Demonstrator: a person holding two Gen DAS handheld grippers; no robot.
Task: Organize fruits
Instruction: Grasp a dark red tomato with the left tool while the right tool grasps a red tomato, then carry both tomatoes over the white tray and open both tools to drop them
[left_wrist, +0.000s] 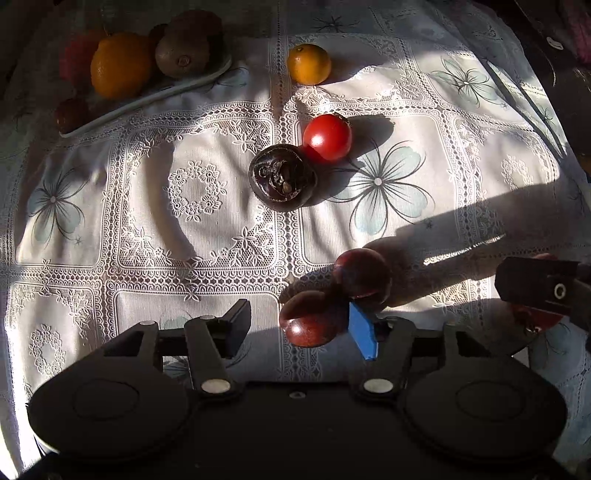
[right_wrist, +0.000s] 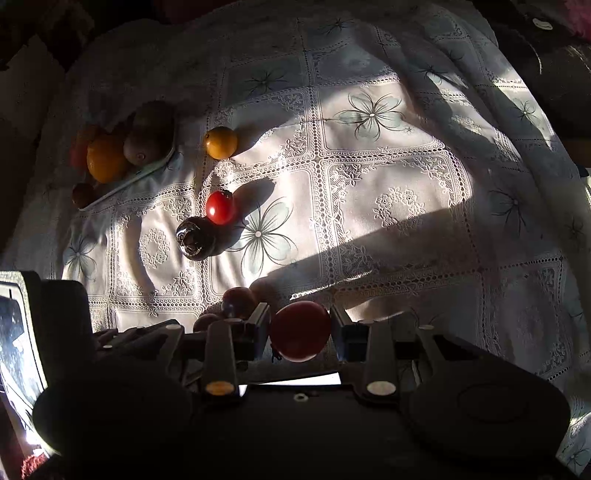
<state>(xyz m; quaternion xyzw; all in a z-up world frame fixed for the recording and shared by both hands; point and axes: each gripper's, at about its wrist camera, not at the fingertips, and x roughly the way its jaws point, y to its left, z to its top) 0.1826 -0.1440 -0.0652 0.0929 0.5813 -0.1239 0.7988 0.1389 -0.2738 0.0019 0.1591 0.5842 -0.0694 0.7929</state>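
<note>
My left gripper points down at the lace tablecloth and stands open. A dark red fruit lies between its fingers, close to the blue pad and apart from the black left finger. A second dark red fruit sits just beyond it. My right gripper is shut on a round red fruit; in the left wrist view that right gripper shows at the right edge. Further out lie a red tomato, a dark glossy fruit and a small orange.
A white plate at the far left holds an orange, kiwis and other fruit in shadow. The tablecloth lies in patchy sunlight with long shadows. A dark edge borders the far right.
</note>
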